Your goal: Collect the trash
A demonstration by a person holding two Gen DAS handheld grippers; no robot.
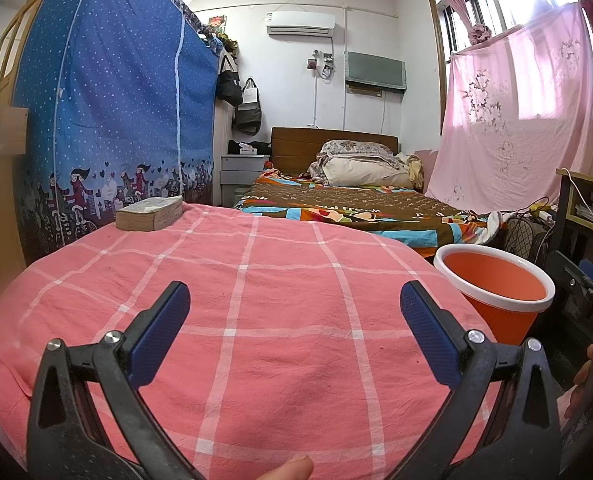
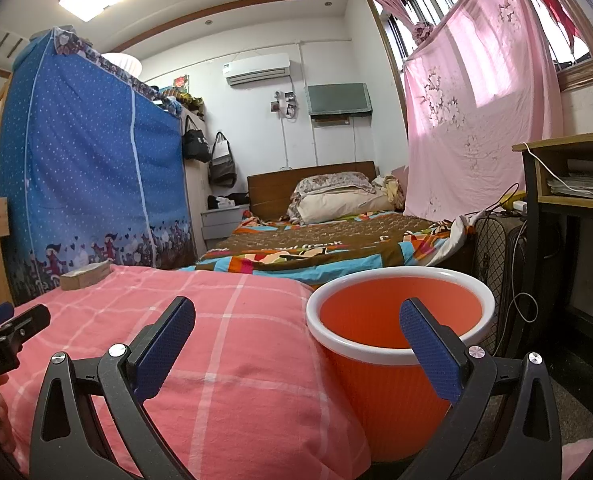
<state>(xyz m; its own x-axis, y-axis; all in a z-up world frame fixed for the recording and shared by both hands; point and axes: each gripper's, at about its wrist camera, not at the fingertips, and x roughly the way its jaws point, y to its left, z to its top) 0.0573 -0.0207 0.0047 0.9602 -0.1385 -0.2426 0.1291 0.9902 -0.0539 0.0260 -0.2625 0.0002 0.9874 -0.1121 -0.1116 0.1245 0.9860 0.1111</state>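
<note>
An orange bin with a white rim (image 1: pixel 496 284) (image 2: pixel 396 320) stands on the floor at the right side of a table under a pink checked cloth (image 1: pixel 256 300) (image 2: pixel 216 340). The part of its inside that shows is bare. My left gripper (image 1: pixel 294 312) hovers open over the cloth with nothing between its fingers. My right gripper (image 2: pixel 296 328) is open too, straddling the cloth's right edge and the bin's rim. I see no loose trash on the cloth. The left gripper's tip (image 2: pixel 12 324) pokes in at the left of the right wrist view.
A thick book (image 1: pixel 149 213) (image 2: pixel 85 275) lies at the cloth's far left corner. Behind is a bed with a patterned cover (image 1: pixel 348 204), a blue fabric wardrobe (image 1: pixel 108 112) on the left, and a desk (image 2: pixel 568 184) with cables and a fan (image 2: pixel 496 256) on the right.
</note>
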